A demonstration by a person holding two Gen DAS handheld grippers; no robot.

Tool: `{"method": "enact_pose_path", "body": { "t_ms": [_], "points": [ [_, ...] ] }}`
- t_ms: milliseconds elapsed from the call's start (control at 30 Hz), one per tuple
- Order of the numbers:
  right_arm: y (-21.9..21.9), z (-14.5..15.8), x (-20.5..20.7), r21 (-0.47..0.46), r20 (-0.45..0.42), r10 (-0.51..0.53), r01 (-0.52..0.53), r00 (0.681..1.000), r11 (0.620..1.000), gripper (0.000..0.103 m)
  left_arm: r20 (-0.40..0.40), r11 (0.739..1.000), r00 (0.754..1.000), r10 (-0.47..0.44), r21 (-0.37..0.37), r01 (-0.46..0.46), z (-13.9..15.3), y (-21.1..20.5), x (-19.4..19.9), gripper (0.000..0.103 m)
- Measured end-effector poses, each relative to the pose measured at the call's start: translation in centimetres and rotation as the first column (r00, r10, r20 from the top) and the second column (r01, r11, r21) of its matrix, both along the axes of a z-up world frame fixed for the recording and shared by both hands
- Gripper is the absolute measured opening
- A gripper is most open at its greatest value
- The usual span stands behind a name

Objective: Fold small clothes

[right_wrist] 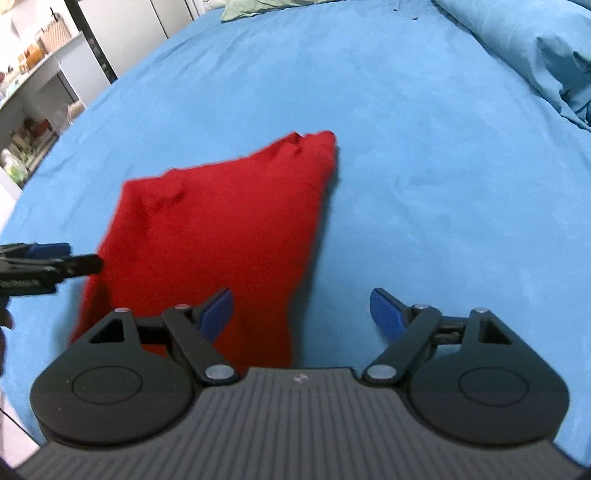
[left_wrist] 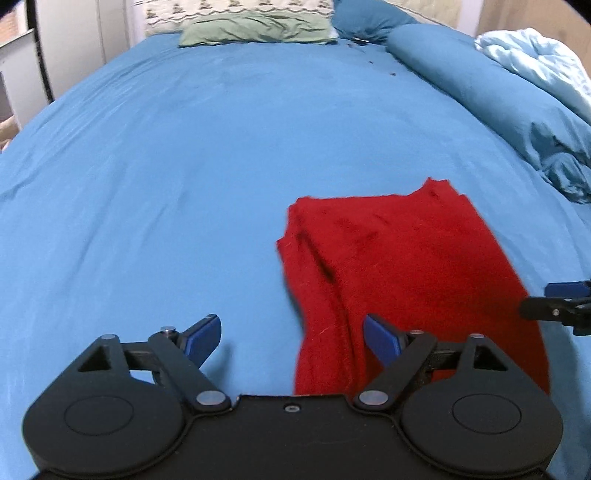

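A red garment [left_wrist: 402,266] lies folded flat on the blue bed sheet [left_wrist: 184,166]; it also shows in the right wrist view [right_wrist: 221,229]. My left gripper [left_wrist: 291,338] is open and empty, hovering over the garment's near left edge. My right gripper [right_wrist: 301,314] is open and empty over the garment's near right edge. The right gripper's tip shows at the right edge of the left wrist view [left_wrist: 561,302]. The left gripper shows at the left edge of the right wrist view [right_wrist: 48,262].
A green pillow [left_wrist: 255,27] and patterned pillow [left_wrist: 236,9] lie at the bed's head. A rolled blue duvet [left_wrist: 491,92] and pale blue blanket [left_wrist: 539,59] run along the right. Shelves [right_wrist: 33,110] stand beyond the bed's left edge.
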State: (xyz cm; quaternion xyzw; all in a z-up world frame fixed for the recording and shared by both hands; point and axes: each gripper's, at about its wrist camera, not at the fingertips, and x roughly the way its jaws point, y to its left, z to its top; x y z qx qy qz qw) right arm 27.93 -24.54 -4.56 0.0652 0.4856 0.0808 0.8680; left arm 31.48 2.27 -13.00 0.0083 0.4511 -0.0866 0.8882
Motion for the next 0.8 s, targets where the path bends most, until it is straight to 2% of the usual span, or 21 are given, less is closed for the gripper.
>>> {"method": "enact_pose_path", "body": {
  "t_ms": [200,333,433,567,667,733,800],
  "points": [
    [-1.0,-3.4,-0.6,-0.001,0.044,-0.002,0.002,0.999,1.0,0.098,0.068,1.0,0.998,0.009,-0.012,-0.008,-3.6,0.0,-0.7,0.089],
    [-1.6,-4.2,-1.1,0.016,0.097,0.005,-0.007,0.995,1.0,0.101,0.127,1.0,0.992,0.006,-0.012,-0.005,-4.1,0.1,-1.2,0.091],
    [-1.3,-3.5,-1.7,0.006,0.137,0.022,-0.023,0.99,1.0,0.101,0.165,1.0,0.986,-0.005,0.012,0.003,-3.6,0.0,-1.4,0.091],
    [-0.9,0.1,-3.9,-0.016,0.241,0.018,-0.015,0.97,1.0,0.101,0.233,0.998,0.972,0.0,0.067,-0.016,-0.7,-0.5,-2.9,0.087],
    [-0.5,4.5,-6.6,-0.036,0.301,-0.015,0.027,0.953,0.999,0.102,0.285,0.998,0.958,0.032,0.047,-0.047,3.5,-0.8,-5.4,0.088],
    [-0.4,7.7,-8.8,-0.031,0.338,-0.038,0.052,0.94,0.998,0.103,0.314,0.998,0.949,0.037,0.04,-0.053,6.6,-1.2,-7.6,0.091],
    [-0.3,11.2,-11.4,-0.021,0.367,-0.058,0.071,0.929,0.997,0.103,0.341,0.997,0.939,0.043,0.042,-0.061,9.7,-1.6,-9.9,0.103]
  ]
}}
